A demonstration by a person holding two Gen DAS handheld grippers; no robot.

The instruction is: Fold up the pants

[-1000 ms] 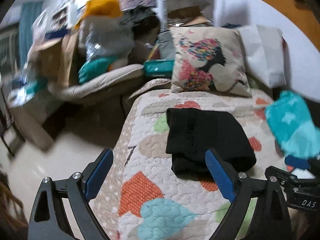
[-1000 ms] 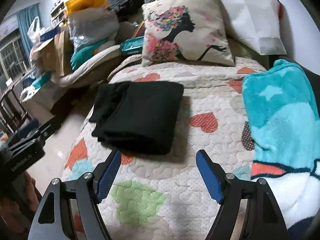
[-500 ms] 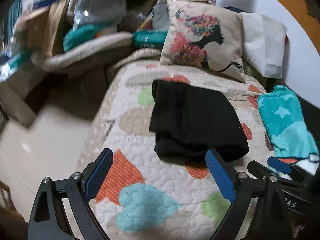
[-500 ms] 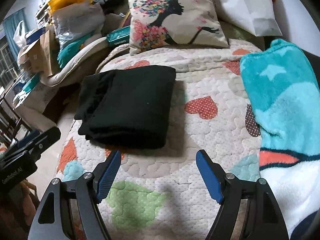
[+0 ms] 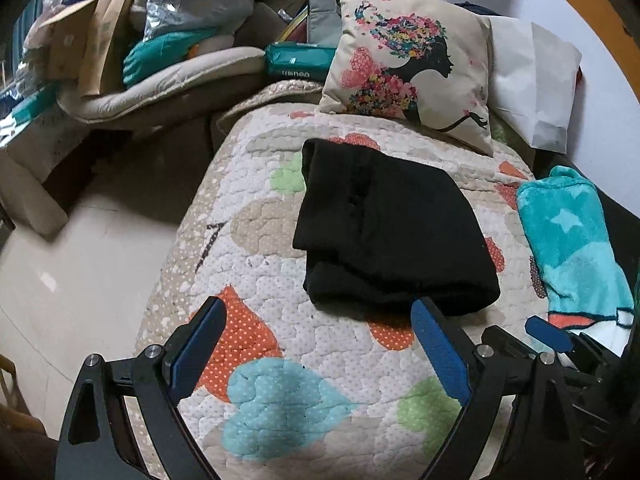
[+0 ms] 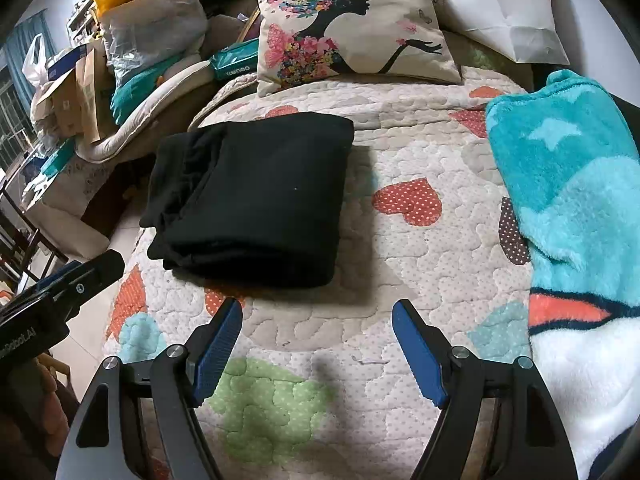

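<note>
We see the black pants lying as a compact, layered rectangle on the heart-patterned quilt, at about 11 o'clock from the right gripper and at about 1 o'clock from the left gripper, below the printed cushion. Both tongs stand released, jaws spread wide and empty, short of the bundle's near edge and touching nothing. We judge the folding essentially done, with at most a tidying of the uneven left-hand layers remaining.
</note>
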